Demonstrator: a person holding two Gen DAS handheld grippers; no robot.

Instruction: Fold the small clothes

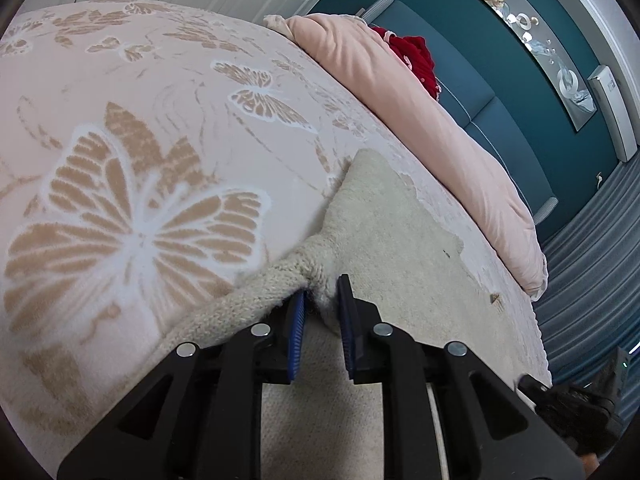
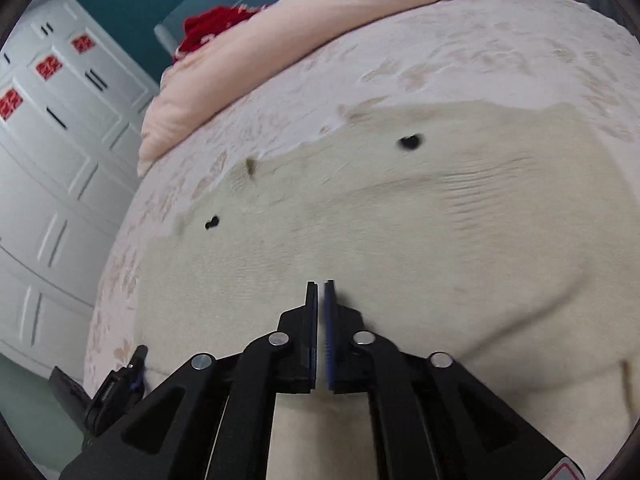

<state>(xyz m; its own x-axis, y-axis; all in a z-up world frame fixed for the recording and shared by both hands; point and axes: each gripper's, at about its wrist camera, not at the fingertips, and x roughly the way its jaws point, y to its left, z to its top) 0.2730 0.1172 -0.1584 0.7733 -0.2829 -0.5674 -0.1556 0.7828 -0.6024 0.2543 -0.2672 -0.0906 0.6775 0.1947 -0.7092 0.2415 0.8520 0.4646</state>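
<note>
A cream knitted garment (image 1: 384, 220) lies spread on a pink bedspread (image 1: 140, 128) patterned with tan and white butterflies. In the left wrist view the left gripper (image 1: 322, 300) sits at 6 o'clock, its blue-padded jaws partly parted with a bunched, ribbed fold of the cream knit (image 1: 316, 272) pinched up between the tips; the fabric runs off toward 9 o'clock along the bedspread and spreads flat toward 1 o'clock. In the right wrist view the right gripper (image 2: 321, 292) is at 6 o'clock over the middle of the cream garment (image 2: 400, 220), its jaws drawn almost together with only a thin slit between them; whether any cloth is caught in that slit cannot be told. Two small dark heart-shaped marks (image 2: 411, 142) show on the garment, one at 12 o'clock and one toward 10 o'clock. A pink duvet (image 2: 320, 12) lies rolled along the far edge of the bed, with a red knitted item (image 2: 212, 26) behind it at 11 o'clock.
</note>
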